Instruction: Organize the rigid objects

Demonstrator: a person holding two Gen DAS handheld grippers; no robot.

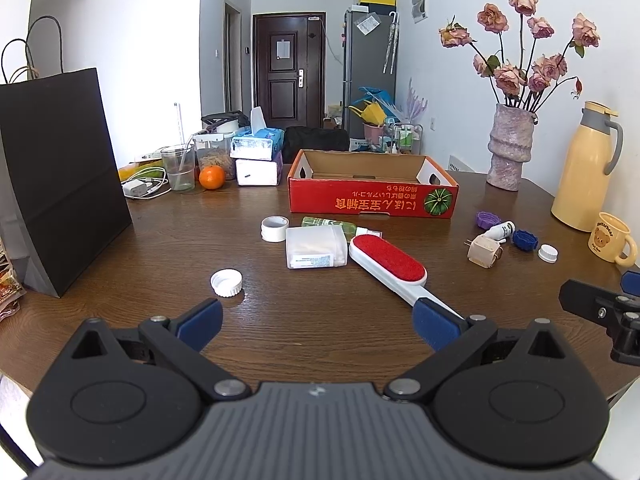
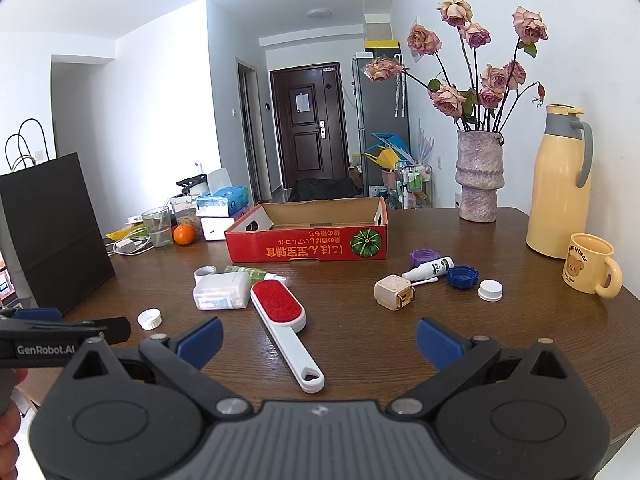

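Both claws, left claw (image 1: 316, 322) and right claw (image 2: 320, 342), gape apart above the lint brush (image 2: 280, 310).

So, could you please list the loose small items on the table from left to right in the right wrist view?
White ribbed cap → red-faced lint brush → beige plug adapter → blue ribbed lid → small white cap.

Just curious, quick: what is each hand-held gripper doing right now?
Left hand-held gripper: open, holding nothing.
Right hand-held gripper: open, holding nothing.
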